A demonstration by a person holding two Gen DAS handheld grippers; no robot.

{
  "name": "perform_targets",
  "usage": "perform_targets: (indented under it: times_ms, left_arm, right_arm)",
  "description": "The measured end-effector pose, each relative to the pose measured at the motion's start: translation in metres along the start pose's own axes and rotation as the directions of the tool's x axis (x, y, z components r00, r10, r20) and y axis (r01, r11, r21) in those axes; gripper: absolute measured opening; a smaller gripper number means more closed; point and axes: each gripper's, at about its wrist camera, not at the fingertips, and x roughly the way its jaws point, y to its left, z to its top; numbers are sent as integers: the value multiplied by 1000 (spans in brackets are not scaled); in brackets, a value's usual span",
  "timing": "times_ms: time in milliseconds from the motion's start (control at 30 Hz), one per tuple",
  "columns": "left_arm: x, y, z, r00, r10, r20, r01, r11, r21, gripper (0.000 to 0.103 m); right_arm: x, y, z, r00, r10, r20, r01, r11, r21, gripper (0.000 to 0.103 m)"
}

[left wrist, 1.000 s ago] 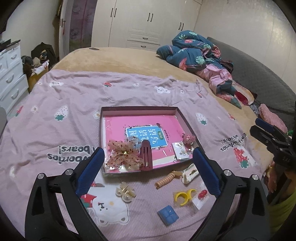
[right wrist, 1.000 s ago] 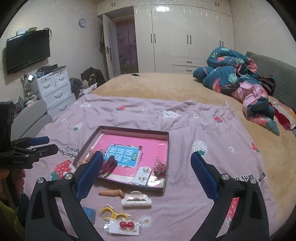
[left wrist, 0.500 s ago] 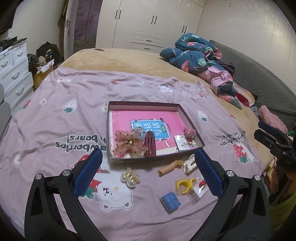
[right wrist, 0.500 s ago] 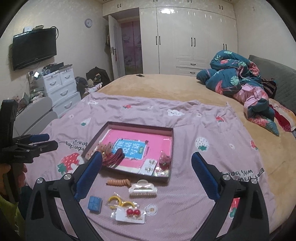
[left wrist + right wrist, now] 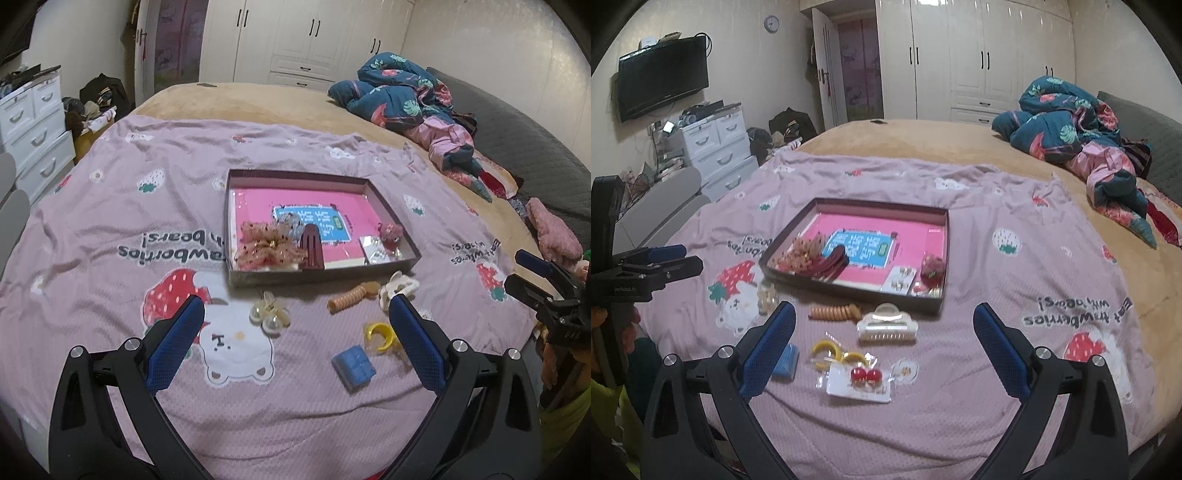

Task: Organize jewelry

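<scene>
- Left gripper [image 5: 295, 332] and right gripper [image 5: 884, 332]: both spread wide, empty, hovering above the bedspread [image 5: 92, 206], apparently sizing up a pick.
- Shallow tray [image 5: 393, 218] mid-bed, already holding a lace bow [image 5: 266, 249] and a maroon clip [image 5: 313, 246].
- Loose, just short of the tray's near wall: white claw clip [image 5: 886, 324], orange coil tie [image 5: 834, 312], long axes across the right wrist view.

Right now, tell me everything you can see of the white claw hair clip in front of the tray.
The white claw clip looks like glossy cream plastic, with a humped top and a row of short teeth along its near edge. It appears closed and lies on the pink bedspread, just outside the tray's near wall, apart from it. The orange spiral hair tie lies close on its left; contact cannot be told. Neither tool touches it.
</scene>
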Motion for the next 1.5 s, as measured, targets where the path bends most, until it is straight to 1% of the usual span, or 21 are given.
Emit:
perform_targets:
  times_ms: [267,433,633,1033,1300,1400,1467,1500]
  left_arm:
    - [9,-1,-22,999,5,-44,-6,1000,-2,94]
    - [15,-5,-35,998,-3,-64,3,1000,3,94]
    - [26,-15,-51,994,-12,-107,14,1000,21,94]
    - [53,-38,-75,981,-56,-188,69,996,63,94]
    - [78,-50,-80,969,-75,-236,97,992,80,93]
    - [86,-54,-79,966,-84,-244,107,991,86,87]
    - [94,-54,-80,964,-77,-254,101,991,84,81]
    - [99,-53,-81,963,-80,-256,103,992,78,79]
  right_arm:
    - [10,-3,-22,999,4,-46,-3,1000,10,96]
    - [16,-4,-34,997,4,-72,-3,1000,8,96]
    - [25,-3,-46,995,4,-99,-5,1000,-5,96]
    - [53,1,-67,984,39,-174,-42,999,-14,96]
    - [63,-7,-72,980,31,-197,-31,1000,1,96]
    - [66,-9,-73,978,30,-205,-30,1000,4,96]
    - [67,-9,-73,978,33,-204,-33,999,4,96]
    - [68,-9,-73,978,35,-205,-35,999,4,96]
